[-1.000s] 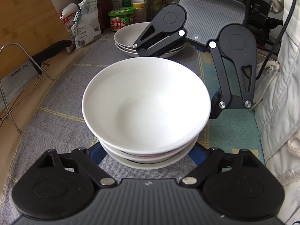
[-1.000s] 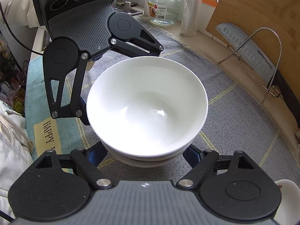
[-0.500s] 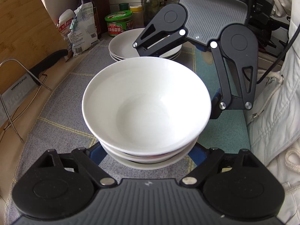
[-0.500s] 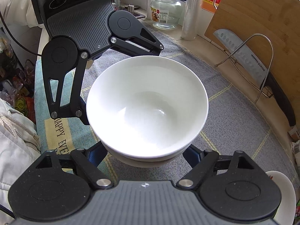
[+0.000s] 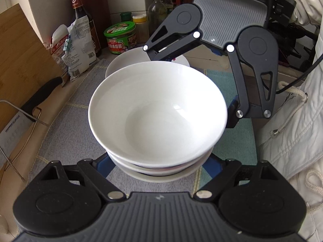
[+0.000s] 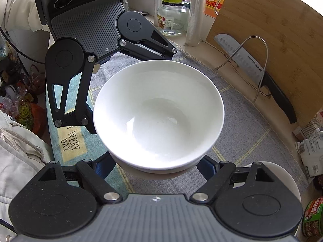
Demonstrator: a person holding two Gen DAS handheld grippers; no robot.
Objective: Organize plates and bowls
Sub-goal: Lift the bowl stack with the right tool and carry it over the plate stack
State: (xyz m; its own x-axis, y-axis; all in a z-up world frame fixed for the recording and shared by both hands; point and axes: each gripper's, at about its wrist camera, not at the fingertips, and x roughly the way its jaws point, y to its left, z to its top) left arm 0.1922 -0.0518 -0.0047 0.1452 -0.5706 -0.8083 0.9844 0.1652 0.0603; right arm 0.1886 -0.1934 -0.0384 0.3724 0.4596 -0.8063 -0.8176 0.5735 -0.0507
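Left gripper (image 5: 159,161) and right gripper (image 6: 157,161) clamping a stack of white bowls (image 5: 157,113) from opposite sides, jaws spread wide around the lower bowls, blue pads pressing under the rims. Hovering above the grey mat (image 5: 66,121). Sitting just beyond, at the far end of the mat: a stack of white plates (image 5: 123,60), near a green-lidded jar (image 5: 120,37). Leaning at the left: a cutting board (image 5: 22,60) and a knife (image 5: 30,109).

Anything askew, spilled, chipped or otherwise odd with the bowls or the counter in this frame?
Nothing stands out. The stack of white bowls sits nested and roughly level between the left claw and the right claw, with no visible chips or spills. The plates behind are stacked evenly, and the mat shows no spills.
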